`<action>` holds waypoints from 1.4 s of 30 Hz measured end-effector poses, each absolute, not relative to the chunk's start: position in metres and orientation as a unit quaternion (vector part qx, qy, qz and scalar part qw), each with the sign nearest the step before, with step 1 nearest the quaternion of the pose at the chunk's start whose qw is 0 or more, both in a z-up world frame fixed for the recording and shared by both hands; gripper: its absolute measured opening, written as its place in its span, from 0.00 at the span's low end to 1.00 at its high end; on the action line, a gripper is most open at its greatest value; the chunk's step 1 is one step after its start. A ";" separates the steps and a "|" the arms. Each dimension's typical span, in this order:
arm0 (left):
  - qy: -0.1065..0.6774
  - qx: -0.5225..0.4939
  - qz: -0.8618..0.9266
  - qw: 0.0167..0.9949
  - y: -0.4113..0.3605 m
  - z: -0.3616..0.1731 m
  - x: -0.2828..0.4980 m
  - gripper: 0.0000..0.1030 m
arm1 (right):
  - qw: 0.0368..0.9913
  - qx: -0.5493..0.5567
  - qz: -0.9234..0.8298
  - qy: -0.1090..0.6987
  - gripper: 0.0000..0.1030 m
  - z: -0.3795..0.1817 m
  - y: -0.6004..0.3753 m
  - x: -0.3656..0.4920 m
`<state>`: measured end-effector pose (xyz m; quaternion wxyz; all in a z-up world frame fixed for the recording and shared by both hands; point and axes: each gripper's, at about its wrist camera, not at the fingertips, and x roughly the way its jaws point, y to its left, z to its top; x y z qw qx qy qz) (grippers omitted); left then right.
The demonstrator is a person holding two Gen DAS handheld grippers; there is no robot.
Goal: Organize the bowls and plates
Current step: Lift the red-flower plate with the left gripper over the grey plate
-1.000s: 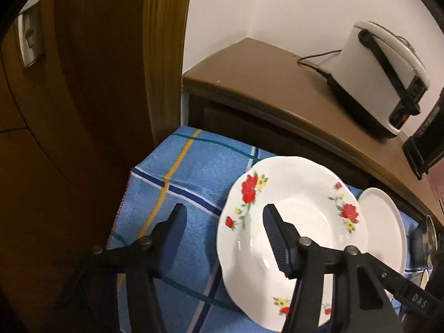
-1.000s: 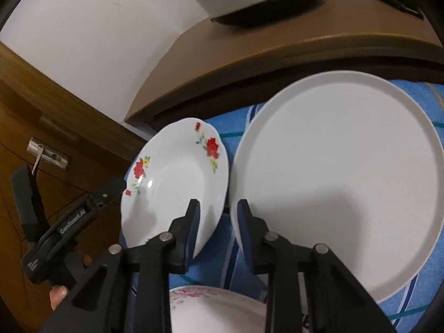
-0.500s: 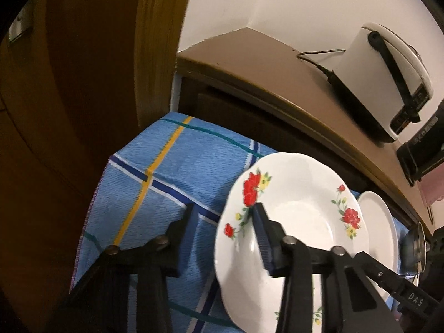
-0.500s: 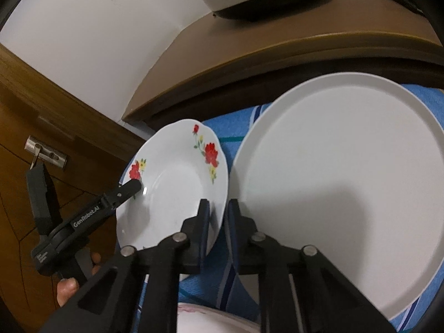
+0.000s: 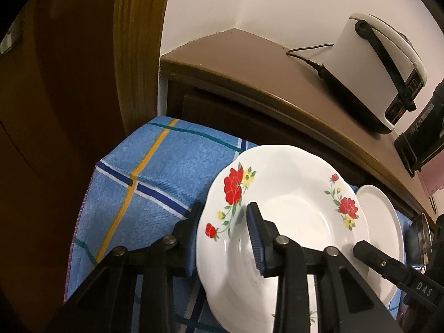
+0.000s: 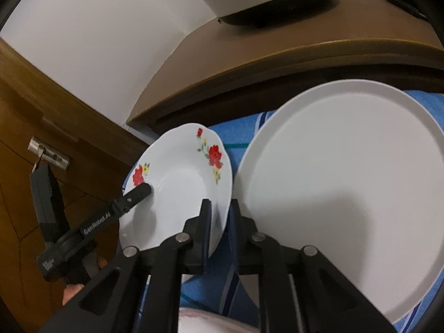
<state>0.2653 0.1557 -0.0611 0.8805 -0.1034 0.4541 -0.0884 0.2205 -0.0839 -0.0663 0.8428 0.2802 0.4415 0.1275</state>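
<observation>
A white floral plate (image 5: 299, 222) with red flowers rests on a blue checked cloth (image 5: 155, 183). My left gripper (image 5: 224, 213) has its jaws closing on the plate's left rim, one finger under the rim and the other pressed on the inner face. My right gripper (image 6: 221, 205) is shut on the opposite rim of the floral plate (image 6: 180, 183). One of its fingers (image 5: 366, 252) shows in the left wrist view. The left gripper (image 6: 136, 190) shows in the right wrist view. A plain white plate (image 6: 347, 194) lies just right of the floral one.
A brown counter (image 5: 249, 63) behind the cloth carries a white rice cooker (image 5: 374, 69) and a black appliance (image 5: 421, 136). A wooden door (image 5: 69, 111) stands at the left. A metal dish (image 5: 419, 238) sits at far right. Another patterned dish (image 6: 211, 322) lies near my right gripper.
Both grippers went from standing apart to closed on the floral plate's rims. The left gripper's outer finger slid under the left rim. The right gripper's jaws narrowed onto the right rim.
</observation>
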 end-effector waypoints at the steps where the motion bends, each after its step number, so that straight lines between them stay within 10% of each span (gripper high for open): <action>1: 0.452 -0.103 -0.088 0.882 0.156 -0.062 0.266 0.34 | 0.843 0.280 0.129 0.441 0.14 -0.068 -0.084 0.221; 42: 0.400 0.009 -0.235 0.886 0.019 -0.025 0.244 0.34 | 0.894 0.294 -0.005 0.339 0.13 -0.028 -0.151 0.127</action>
